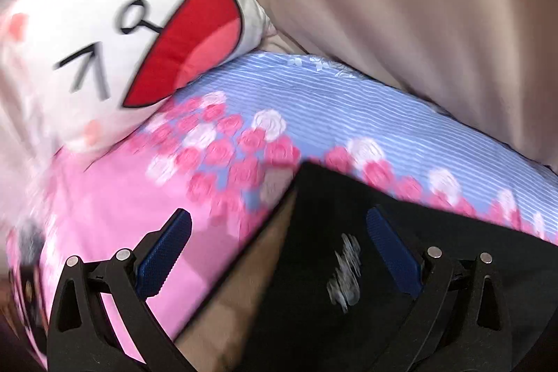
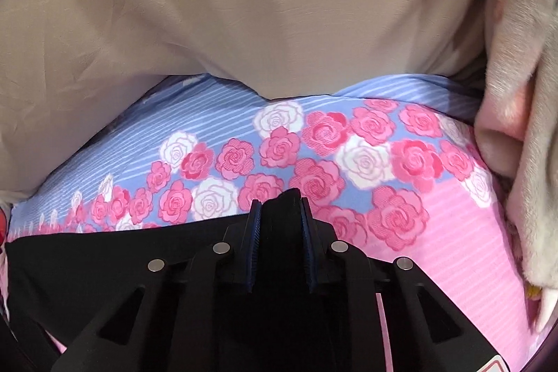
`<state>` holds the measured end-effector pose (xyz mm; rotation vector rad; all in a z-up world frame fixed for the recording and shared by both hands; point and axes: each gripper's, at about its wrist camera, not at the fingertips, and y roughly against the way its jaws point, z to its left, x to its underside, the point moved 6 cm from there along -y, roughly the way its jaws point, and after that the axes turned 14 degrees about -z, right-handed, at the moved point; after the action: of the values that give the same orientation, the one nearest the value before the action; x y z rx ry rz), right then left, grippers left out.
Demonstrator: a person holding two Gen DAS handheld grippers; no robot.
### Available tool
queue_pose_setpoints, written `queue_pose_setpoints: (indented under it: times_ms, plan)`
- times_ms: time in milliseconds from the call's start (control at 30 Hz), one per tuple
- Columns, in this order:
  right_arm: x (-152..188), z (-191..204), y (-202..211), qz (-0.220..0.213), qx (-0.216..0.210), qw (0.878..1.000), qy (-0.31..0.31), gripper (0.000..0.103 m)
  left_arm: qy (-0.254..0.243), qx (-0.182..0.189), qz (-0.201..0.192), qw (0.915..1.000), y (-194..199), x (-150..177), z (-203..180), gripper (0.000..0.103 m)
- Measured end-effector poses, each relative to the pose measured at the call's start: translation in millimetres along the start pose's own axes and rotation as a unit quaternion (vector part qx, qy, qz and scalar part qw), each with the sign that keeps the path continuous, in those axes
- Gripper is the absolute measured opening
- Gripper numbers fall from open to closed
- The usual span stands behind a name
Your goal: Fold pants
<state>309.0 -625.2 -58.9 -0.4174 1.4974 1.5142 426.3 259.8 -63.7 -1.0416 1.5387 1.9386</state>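
A bed covered in a pink and blue rose-printed sheet is carrying the black fabric pants, lying along its near edge below a beige curtain. The right gripper is pinching a raised pants fold between nearly closed fingers. The left gripper is hanging wide open, holding nothing. A shallow pinch risks slipping free. Only the left view is showing a white cartoon-face pillow and the pants' pale printed mark.
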Motion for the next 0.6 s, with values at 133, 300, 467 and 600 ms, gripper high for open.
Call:
queue_pose_setpoints:
  times_ms: [133,300,467,600]
  plan:
    - [4,7,5,0.002,0.001,1.0,-0.001,0.014,0.0,0.035,0.032,0.9989,-35,4,-17,0.082]
    - [1,20,19,0.0,-0.004,1.0,0.006,0.012,-0.008,0.057,0.023,0.9981,-25,0,-36,0.026]
    - [-10,36,69,-0.039,-0.025,0.999,0.017,0.011,-0.004,0.09,-0.012,0.9959,36,-10,-29,0.023]
    - [-14,45,135,-0.083,-0.052,0.995,0.02,0.009,0.0,0.129,-0.035,0.991,110,-9,-5,0.023]
